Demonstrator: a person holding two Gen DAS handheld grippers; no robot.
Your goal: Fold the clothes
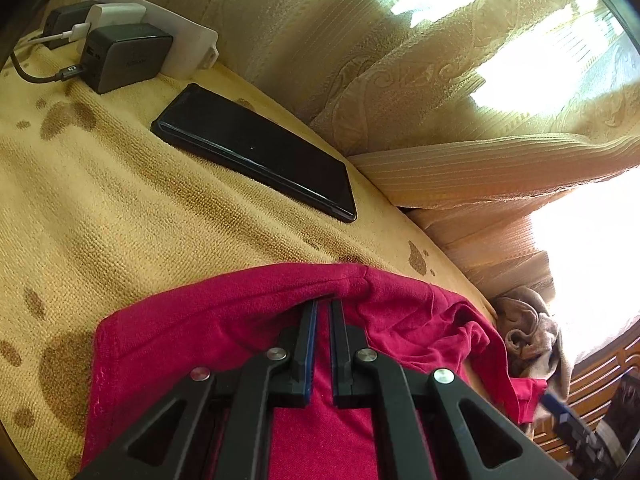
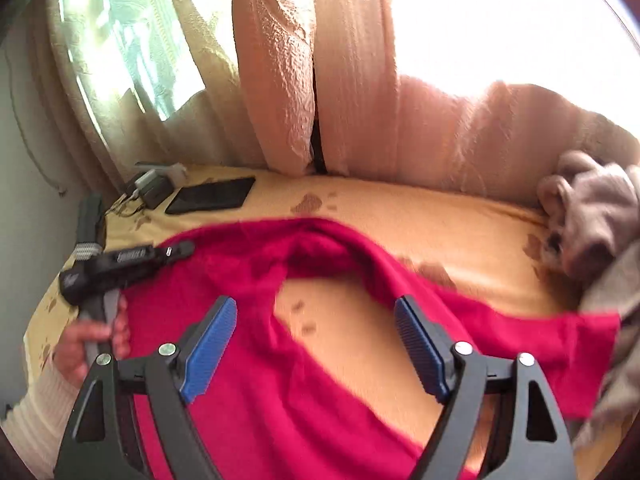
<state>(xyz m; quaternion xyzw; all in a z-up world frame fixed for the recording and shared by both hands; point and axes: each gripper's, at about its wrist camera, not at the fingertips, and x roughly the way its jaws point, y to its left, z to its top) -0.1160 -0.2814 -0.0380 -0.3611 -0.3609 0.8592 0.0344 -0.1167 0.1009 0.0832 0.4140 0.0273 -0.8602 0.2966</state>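
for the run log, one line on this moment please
left gripper shut on red garment | right gripper open above it

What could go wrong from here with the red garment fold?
1. The left claw is shut on the edge of the crimson knit garment; a hard pull could drag its folded edge over the flat black phone lying nearby on the yellow towelling cover.
2. The right claw hangs open above the cloth with nothing between its blue pads; its view is blurred, so a hasty grab may miss or pinch the cover too.
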